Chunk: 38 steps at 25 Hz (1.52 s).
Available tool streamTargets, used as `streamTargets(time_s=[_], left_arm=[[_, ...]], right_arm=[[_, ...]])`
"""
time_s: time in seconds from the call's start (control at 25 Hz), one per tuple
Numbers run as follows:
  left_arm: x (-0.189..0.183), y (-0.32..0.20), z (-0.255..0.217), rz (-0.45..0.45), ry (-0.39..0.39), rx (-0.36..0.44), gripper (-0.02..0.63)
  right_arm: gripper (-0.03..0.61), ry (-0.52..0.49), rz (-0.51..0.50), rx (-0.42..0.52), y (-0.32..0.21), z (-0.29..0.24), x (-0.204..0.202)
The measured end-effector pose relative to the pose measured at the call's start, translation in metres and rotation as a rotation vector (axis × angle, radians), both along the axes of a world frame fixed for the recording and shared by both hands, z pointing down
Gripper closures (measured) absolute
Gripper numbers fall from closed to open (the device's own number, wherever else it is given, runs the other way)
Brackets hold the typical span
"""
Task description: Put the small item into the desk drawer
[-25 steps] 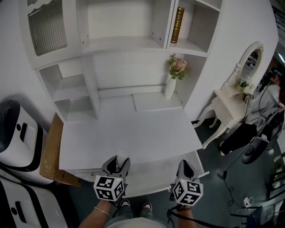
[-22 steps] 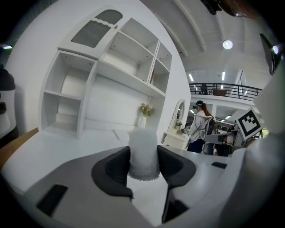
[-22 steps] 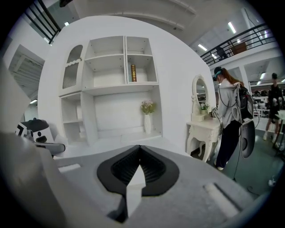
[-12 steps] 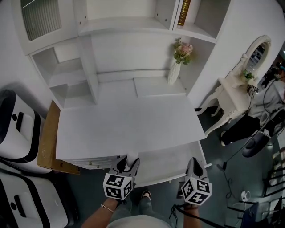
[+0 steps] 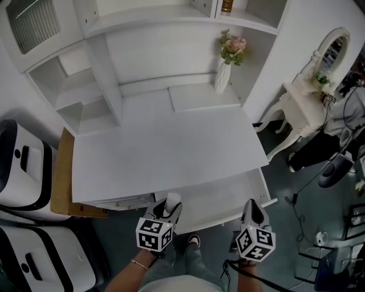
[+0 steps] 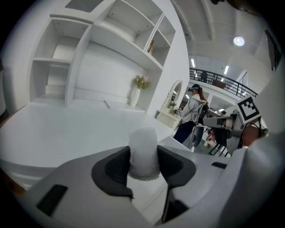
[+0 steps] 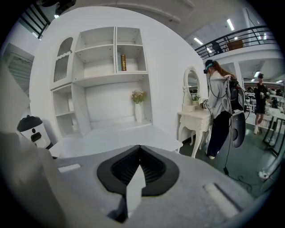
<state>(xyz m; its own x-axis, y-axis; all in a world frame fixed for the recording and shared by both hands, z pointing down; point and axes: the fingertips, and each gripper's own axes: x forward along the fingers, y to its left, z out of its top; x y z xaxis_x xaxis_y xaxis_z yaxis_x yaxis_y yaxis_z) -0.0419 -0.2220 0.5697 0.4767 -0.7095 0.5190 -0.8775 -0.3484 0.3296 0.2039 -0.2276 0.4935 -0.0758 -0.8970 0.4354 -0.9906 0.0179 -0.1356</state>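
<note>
Head view: white desk (image 5: 165,154) w/ a shelf hutch (image 5: 102,85) fills the centre of the frame. Its drawer (image 5: 222,201) stands pulled open at lower centre, just below the desktop's front edge, and the part that shows looks bare. L gripper (image 5: 169,206) is at lower centre-left, approx. over the drawer's left front corner, though the gripper body hides the edge there, so can't say if it is inside the rim or just outside. Left gripper view: jaws are set apart and pinch the small item (image 6: 143,141), a stubby white cylinder w/ a frosted look and a rough rim at its base, upright btwn the dark pads and poking up above them. The item is off the desk and off the drawer floor, held only by the pads. R gripper (image 5: 251,205) is at lower right of the head view, by the drawer's right front corner. In the right gripper view its jaws are pressed together w/ nothing btwn them. Upper centre-right on the desk, against the hutch: a white vase (image 5: 222,78) w/ pink flowers (image 5: 234,45). A book (image 5: 227,5) shows at the top edge on a shelf. Right edge: a white dressing table (image 5: 302,111) w/ an oval mirror (image 5: 333,48). Left edge: two white units w/ black trim (image 5: 17,165) and a brown cardboard sheet (image 5: 60,182) beside the desk. A person (image 7: 220,107) stands at the right of the right gripper view, near the dressing table.
</note>
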Motion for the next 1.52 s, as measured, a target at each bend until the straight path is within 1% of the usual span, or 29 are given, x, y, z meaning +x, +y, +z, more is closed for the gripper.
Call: streamTargets(time_s=[0.16,0.32,0.44,0.52,0.6,0.72,0.8,0.96,1.24,1.36,1.52], left_arm=[[0.011,0.003,0.024,0.039,-0.042,-0.063,0.44],[0.021,0.0,0.053,0.098,-0.09,-0.154,0.44],[0.024,-0.006,0.07,0.125,-0.117,-0.203,0.44],[0.022,-0.009,0.082,0.128,-0.145,-0.238,0.44],[0.02,-0.011,0.095,0.118,-0.171,-0.291,0.44],[0.022,-0.013,0.113,0.104,-0.188,-0.37,0.439],[0.024,-0.017,0.122,0.104,-0.201,-0.387,0.439],[0.027,-0.027,0.135,0.109,-0.232,-0.393,0.439],[0.033,-0.04,0.155,0.094,-0.218,-0.43,0.439],[0.032,-0.042,0.164,0.062,-0.218,-0.447,0.439],[0.03,-0.045,0.175,-0.005,-0.218,-0.458,0.439]], right_arm=[[0.574,0.001,0.008,-0.037,0.003,0.014,0.006],[0.574,0.002,0.018,-0.063,0.007,0.025,0.013],[0.574,0.007,0.026,-0.081,0.009,0.03,0.018],[0.574,0.01,0.03,-0.091,0.011,0.033,0.019],[0.574,0.012,0.03,-0.101,0.011,0.037,0.02],[0.574,0.011,0.029,-0.113,0.01,0.043,0.02],[0.574,0.008,0.028,-0.119,0.009,0.044,0.019],[0.574,0.008,0.03,-0.125,0.005,0.047,0.022],[0.574,0.004,0.051,-0.142,0.001,0.056,0.032],[0.574,0.001,0.063,-0.149,0.002,0.06,0.037],[0.574,0.001,0.077,-0.164,0.006,0.066,0.044]])
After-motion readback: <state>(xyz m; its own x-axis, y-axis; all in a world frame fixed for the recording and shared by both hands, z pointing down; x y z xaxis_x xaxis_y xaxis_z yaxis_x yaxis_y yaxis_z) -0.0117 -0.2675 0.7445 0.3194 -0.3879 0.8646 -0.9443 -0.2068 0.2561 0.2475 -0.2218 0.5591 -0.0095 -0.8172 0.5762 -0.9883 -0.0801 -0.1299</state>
